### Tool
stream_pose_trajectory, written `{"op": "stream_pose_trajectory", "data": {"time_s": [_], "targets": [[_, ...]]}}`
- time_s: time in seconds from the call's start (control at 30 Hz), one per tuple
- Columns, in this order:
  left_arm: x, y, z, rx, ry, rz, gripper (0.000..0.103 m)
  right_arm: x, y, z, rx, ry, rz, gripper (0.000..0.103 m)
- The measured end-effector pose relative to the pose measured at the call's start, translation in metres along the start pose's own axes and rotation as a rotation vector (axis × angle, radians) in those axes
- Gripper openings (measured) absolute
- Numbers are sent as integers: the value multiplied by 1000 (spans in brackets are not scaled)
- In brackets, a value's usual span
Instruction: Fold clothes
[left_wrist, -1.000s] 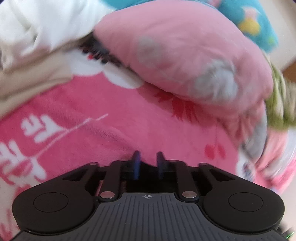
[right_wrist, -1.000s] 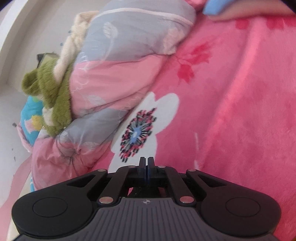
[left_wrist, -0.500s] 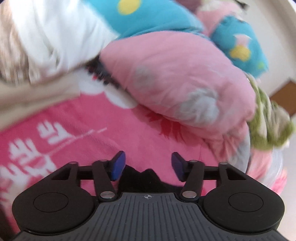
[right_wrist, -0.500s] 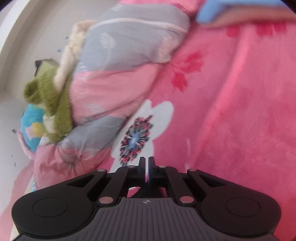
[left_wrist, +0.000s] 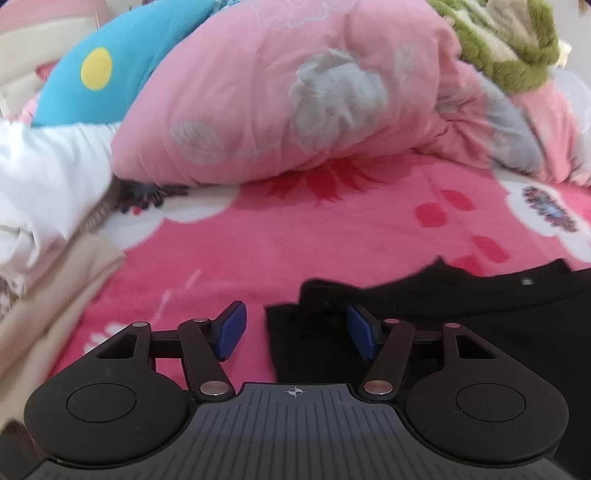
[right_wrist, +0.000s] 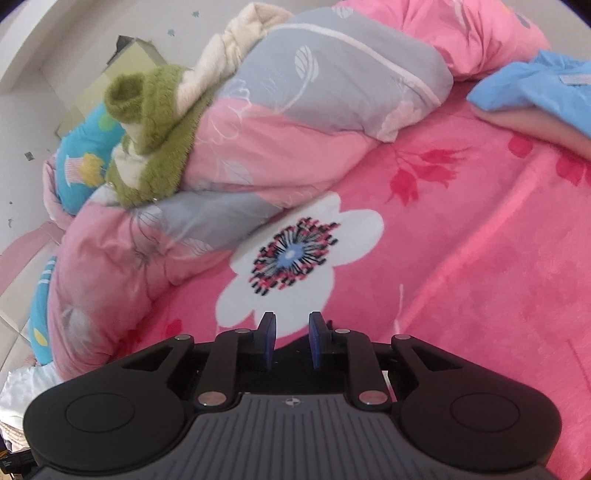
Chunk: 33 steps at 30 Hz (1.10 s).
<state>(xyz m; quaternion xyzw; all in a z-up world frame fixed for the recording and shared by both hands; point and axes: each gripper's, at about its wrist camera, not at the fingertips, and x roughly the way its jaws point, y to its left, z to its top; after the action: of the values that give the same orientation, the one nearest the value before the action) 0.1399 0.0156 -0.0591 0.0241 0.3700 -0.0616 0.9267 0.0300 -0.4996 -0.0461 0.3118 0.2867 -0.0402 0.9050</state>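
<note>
— How did you reckon the garment would handle?

— Going by its look, light and limp. The black garment (left_wrist: 461, 325) lay slack on the pink blanket (left_wrist: 295, 240), its far edge rumpled into a small peak, so I judged it would sag and slide over itself, with no stiffness to help me. Nothing fragile about it.

— Where would you have taken hold?

— From the left: my left tongs (left_wrist: 295, 332) hung with their blue pads (left_wrist: 231, 328) wide apart, holding nothing, right over the garment's near-left corner. That corner, or the edge running back from it, looked like the best grip to me. My right tongs (right_wrist: 291, 341) stood with a narrower gap, also empty, over the blanket's white flower (right_wrist: 295, 258); a dark strip showed just under them, though I couldn't tell whether it was the same cloth.

— And how did the garment look?

— Plain black, matte, spread fairly flat toward the right, with a tiny pale speck near the far side. Whether it was laid out for folding or already folded once, I couldn't tell. Beyond it sat the pink duvet (left_wrist: 295, 92), and at far left a pile of white and beige clothes (left_wrist: 48, 206).
</note>
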Motion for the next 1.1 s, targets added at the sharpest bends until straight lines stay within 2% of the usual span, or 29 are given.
{"op": "stream_pose_trajectory", "data": {"time_s": [0.1, 0.17, 0.23, 0.3, 0.4, 0.5, 0.6, 0.7, 0.83, 1.1], "targets": [[11, 1, 3, 20, -7, 67, 60, 7, -7, -1, 5, 14, -8, 21], [15, 7, 6, -9, -15, 88, 60, 12, -11, -2, 10, 22, -10, 21], [10, 10, 8, -35, -26, 53, 58, 17, -16, -4, 21, 29, -10, 21], [3, 12, 9, -52, -30, -19, 59, 21, -20, -6, 33, 35, -2, 21], [-6, 8, 9, -27, -31, -86, 60, 24, -23, -7, 41, 40, 7, 21], [-7, -2, 8, 38, -37, -93, 60, 24, -25, -8, 48, 37, 13, 21], [0, -5, 8, 54, -22, -99, 58, 24, -27, -9, 59, 37, 19, 21], [6, -5, 10, 54, -11, -97, 50, 22, -26, -10, 58, 38, 22, 21], [9, -4, 11, 45, -6, -97, 44, 21, -26, -10, 55, 37, 26, 21], [14, -2, 13, 27, 3, -96, 21, 23, -26, -7, 43, 35, 33, 21]]}}
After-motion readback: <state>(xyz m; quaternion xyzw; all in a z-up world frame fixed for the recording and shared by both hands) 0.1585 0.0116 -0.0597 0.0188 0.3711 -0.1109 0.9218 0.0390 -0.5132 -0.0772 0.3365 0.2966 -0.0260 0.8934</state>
